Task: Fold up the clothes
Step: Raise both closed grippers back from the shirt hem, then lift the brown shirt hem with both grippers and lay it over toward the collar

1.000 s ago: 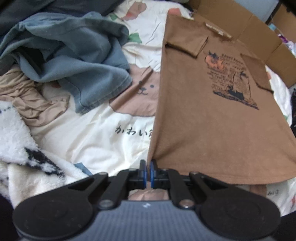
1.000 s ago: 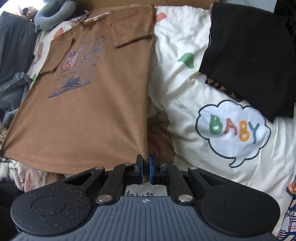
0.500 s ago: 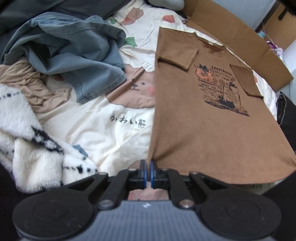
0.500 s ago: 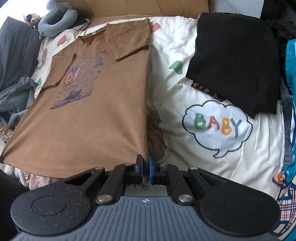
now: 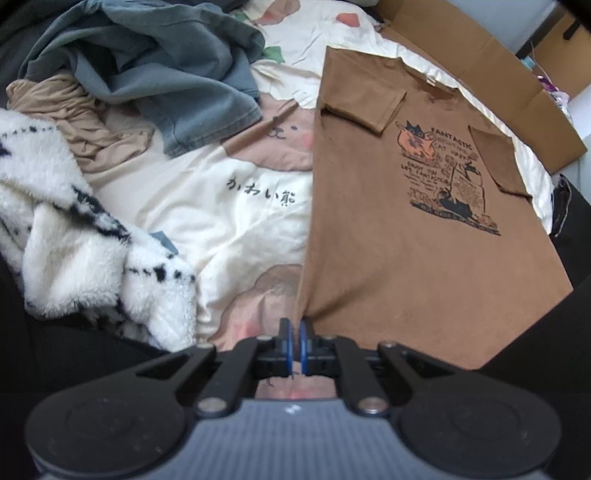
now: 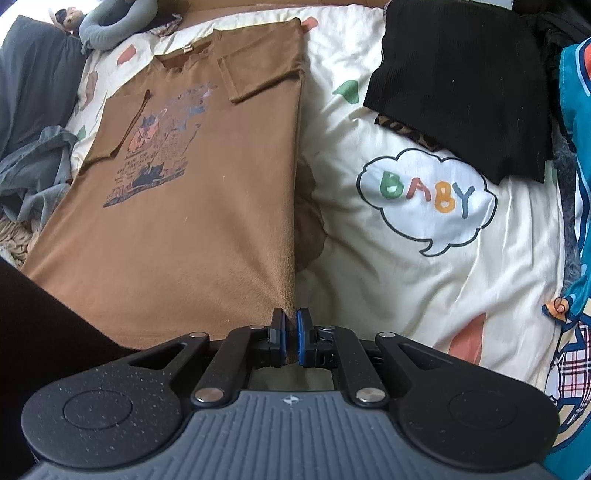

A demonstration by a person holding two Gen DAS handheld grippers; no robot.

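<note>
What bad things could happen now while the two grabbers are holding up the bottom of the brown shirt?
1. Each gripper pinches only a tiny corner of the brown shirt: the left gripper and the right gripper. A corner might slip out and spoil the fold.
2. Both sleeves are tucked in loosely; the sleeve could flop open if the shirt is lifted fast.
3. The blue clothes lie close beside it and might get dragged along.

1. A bed covered by a cream sheet [image 5: 207,206] printed with cartoon bears, Japanese lettering and a "BABY" speech bubble [image 6: 428,199].
2. Flattened brown cardboard [image 5: 480,62] lines the far edge of the bed.
3. A grey neck pillow [image 6: 110,22] lies in the far corner.
4. Soft, even light; a pale wall [image 5: 498,18] shows behind the cardboard.
</note>
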